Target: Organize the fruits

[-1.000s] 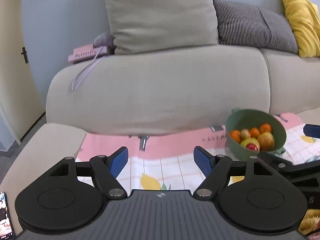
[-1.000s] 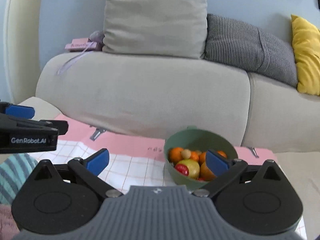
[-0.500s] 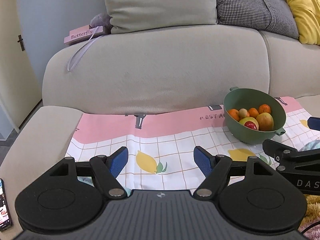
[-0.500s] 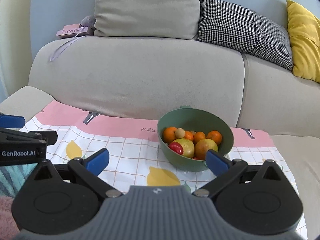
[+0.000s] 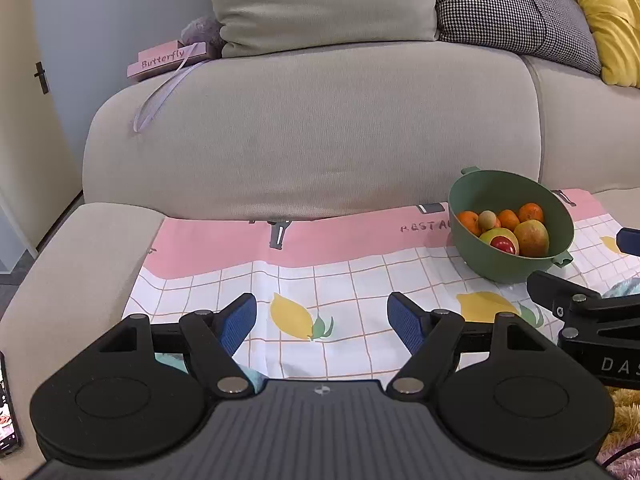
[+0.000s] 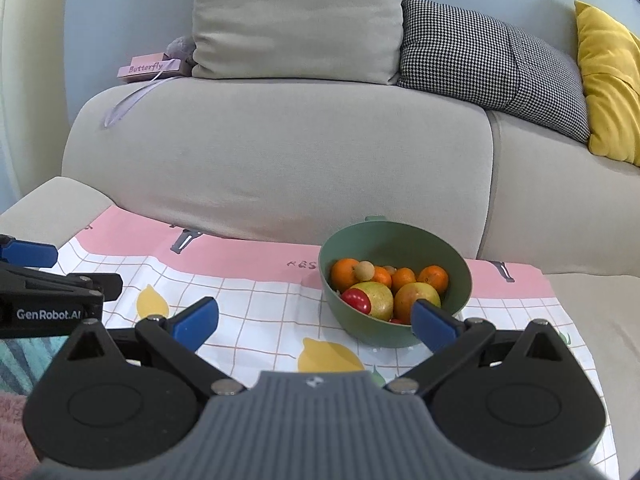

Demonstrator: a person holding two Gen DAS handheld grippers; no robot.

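Note:
A green bowl (image 5: 472, 196) (image 6: 400, 240) holds several fruits: oranges (image 6: 345, 271), a small tan fruit (image 6: 365, 271), two yellow-red apples (image 6: 378, 298) and a small red fruit (image 6: 356, 299). It sits on a pink and white checked cloth (image 5: 320, 264) (image 6: 248, 304) on the sofa seat. My left gripper (image 5: 322, 322) is open and empty, above the cloth, left of the bowl. My right gripper (image 6: 314, 320) is open and empty, just in front of the bowl; its right finger (image 6: 434, 322) overlaps the bowl's near rim.
A beige sofa back (image 6: 280, 160) rises behind the cloth, with grey (image 6: 296, 16), houndstooth (image 6: 480, 60) and yellow (image 6: 608, 80) cushions. A pink "Butterfly" box (image 5: 168, 60) lies on its top. A phone (image 5: 8, 412) lies at the far left on the armrest.
Both grippers have tilted down and drawn nearer to the cloth, so the bowl and cloth fill more of each view. Both stay open and empty.

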